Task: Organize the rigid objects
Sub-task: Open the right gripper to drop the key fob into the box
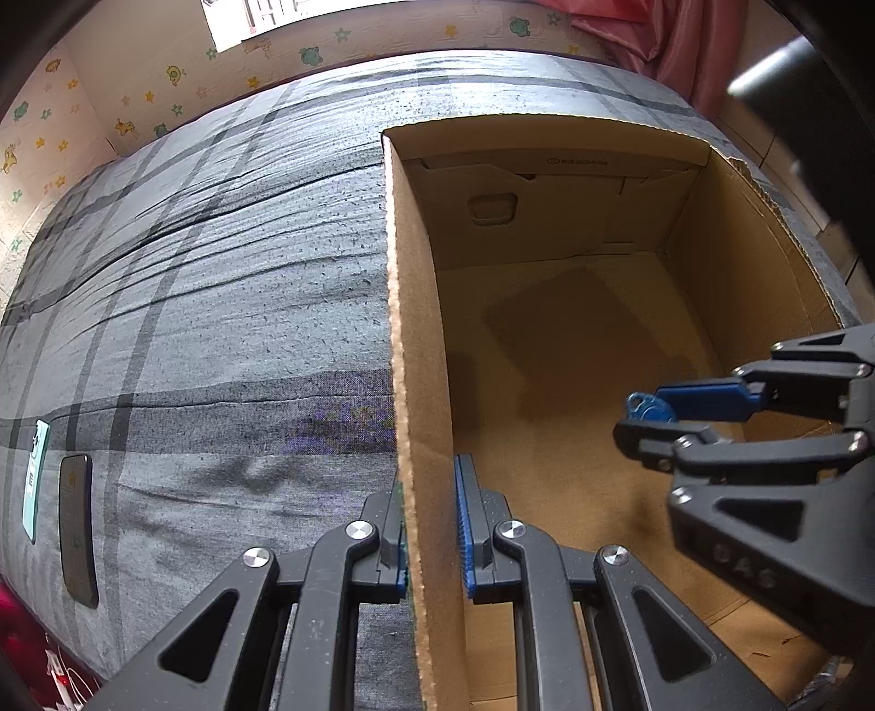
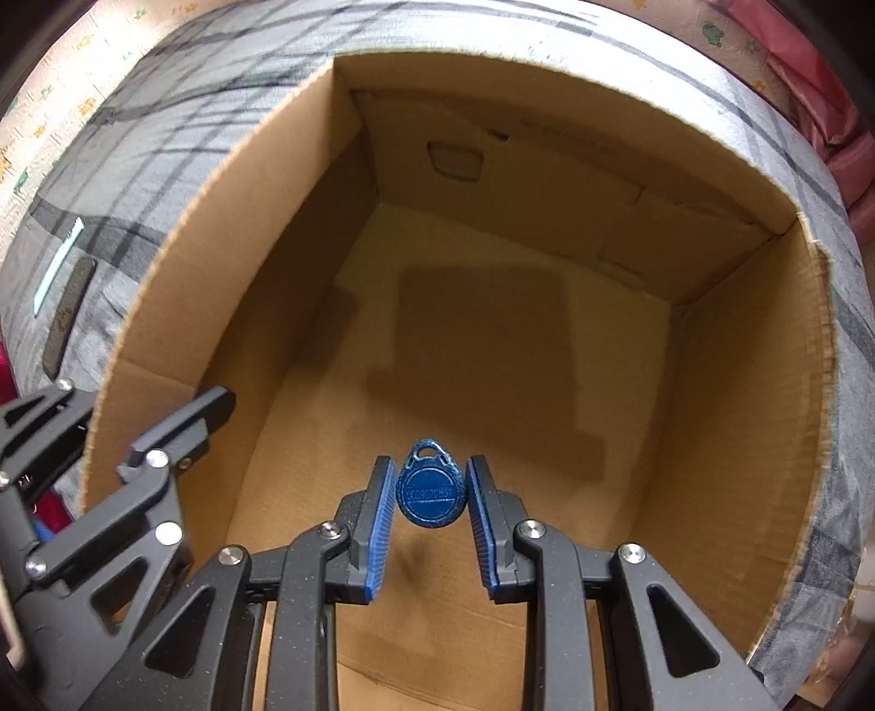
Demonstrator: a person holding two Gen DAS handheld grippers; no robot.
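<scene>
My left gripper pinched the cardboard box's near left wall edge. My right gripper pinched a blue key fob over its bare, roomy floor.

A grey plaid bedsheet covers the bed. Behind it runs cream wallpaper printed with small stars and animals, and a pink curtain hangs at the far right corner.

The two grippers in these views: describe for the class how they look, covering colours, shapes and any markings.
The left gripper and right gripper match: matte black linkage arms with triangular cut-outs, round silver pivot bolts, and flat, ribbed blue pads on each finger. The right one's side bears faint embossed characters. No cables or sleeves show.
</scene>
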